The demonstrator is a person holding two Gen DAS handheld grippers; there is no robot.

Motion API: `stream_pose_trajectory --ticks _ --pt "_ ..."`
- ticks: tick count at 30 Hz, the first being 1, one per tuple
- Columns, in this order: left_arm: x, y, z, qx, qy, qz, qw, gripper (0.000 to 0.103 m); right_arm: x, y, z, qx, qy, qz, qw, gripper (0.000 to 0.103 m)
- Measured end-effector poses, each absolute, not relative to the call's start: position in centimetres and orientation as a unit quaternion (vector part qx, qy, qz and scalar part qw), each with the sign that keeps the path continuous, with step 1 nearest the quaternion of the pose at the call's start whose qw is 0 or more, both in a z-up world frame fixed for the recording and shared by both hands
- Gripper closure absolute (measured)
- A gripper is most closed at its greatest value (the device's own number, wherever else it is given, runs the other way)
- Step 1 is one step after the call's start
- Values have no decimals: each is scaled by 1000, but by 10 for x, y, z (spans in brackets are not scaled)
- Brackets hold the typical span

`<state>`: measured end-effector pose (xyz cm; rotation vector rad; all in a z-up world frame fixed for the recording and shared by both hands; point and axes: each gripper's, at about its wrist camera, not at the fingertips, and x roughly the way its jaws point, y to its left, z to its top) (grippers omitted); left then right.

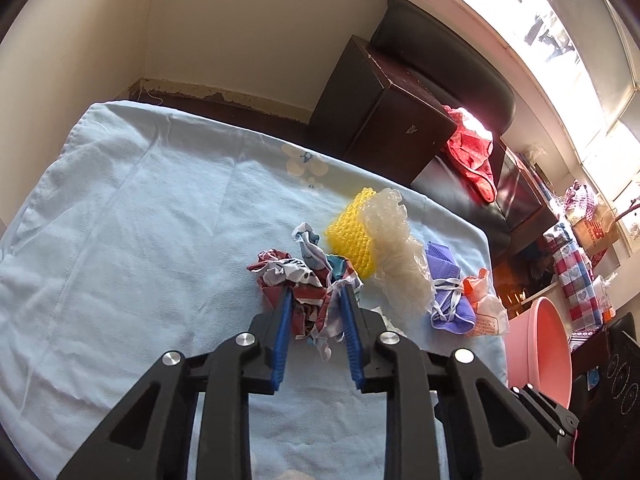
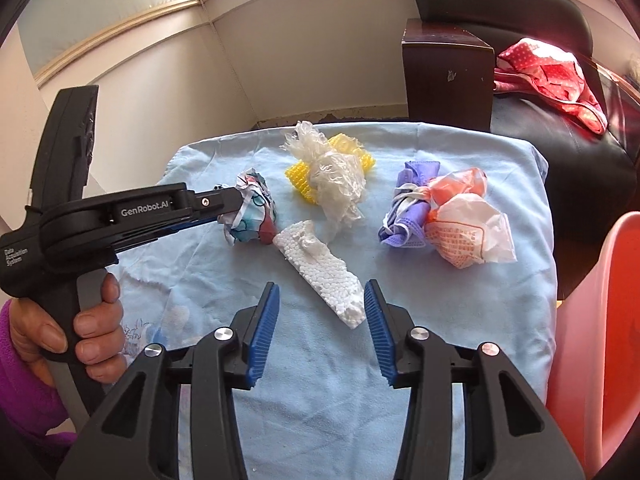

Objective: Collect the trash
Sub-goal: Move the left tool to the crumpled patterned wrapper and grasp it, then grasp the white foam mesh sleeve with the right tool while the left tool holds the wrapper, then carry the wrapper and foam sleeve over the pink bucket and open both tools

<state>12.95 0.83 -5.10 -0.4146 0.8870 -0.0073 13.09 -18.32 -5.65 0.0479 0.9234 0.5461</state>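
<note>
My left gripper (image 1: 316, 294) is shut on a crumpled printed wrapper (image 1: 280, 270) in red, white and blue, which rests on the light blue cloth (image 1: 120, 240). The right wrist view shows the same grip from the side: left gripper (image 2: 234, 210), wrapper (image 2: 252, 212). A white styrofoam chunk (image 2: 320, 268) lies in front of my right gripper (image 2: 320, 290), whose blue pads (image 2: 264, 320) stand apart with the chunk's near end between them, untouched. Further trash includes a clear plastic bag (image 2: 336, 176) on yellow foam netting (image 2: 300, 178), a purple mask (image 2: 404, 216) and an orange-and-white bag (image 2: 464, 232).
A pink tub (image 2: 592, 340) stands off the table's right edge; it is also in the left wrist view (image 1: 540, 344). Behind the table are a dark brown box (image 2: 448, 76) and a black sofa with a red dotted cloth (image 2: 552, 76). A hand (image 2: 92, 328) holds the left gripper's handle.
</note>
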Motion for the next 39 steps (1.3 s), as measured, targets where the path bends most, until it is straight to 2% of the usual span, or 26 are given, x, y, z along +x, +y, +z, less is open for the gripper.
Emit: stream_pose_trajectory --ticks 13,14,15,16,19,31,39 --pt "102 25 -40 -206 411 -21 888 85 139 -164 -74 -34 454 254 853 59" --pt "100 25 -39 -203 409 -22 889 85 135 -163 -74 -33 453 255 854 61" --pt "96 25 -37 -201 407 -23 891 85 133 -163 -73 -33 451 254 855 72" --pt "93 25 -35 -199 406 -25 892 85 131 -162 -73 -35 452 251 855 78" --pt "84 24 -31 -190 399 -27 896 85 122 -165 -70 -25 448 250 858 84" --pt "58 15 -13 -178 382 -56 905 85 77 -205 -34 34 403 229 885 85" --pt "47 -19 -2 -161 372 -104 908 85 53 -251 -10 76 370 183 908 85"
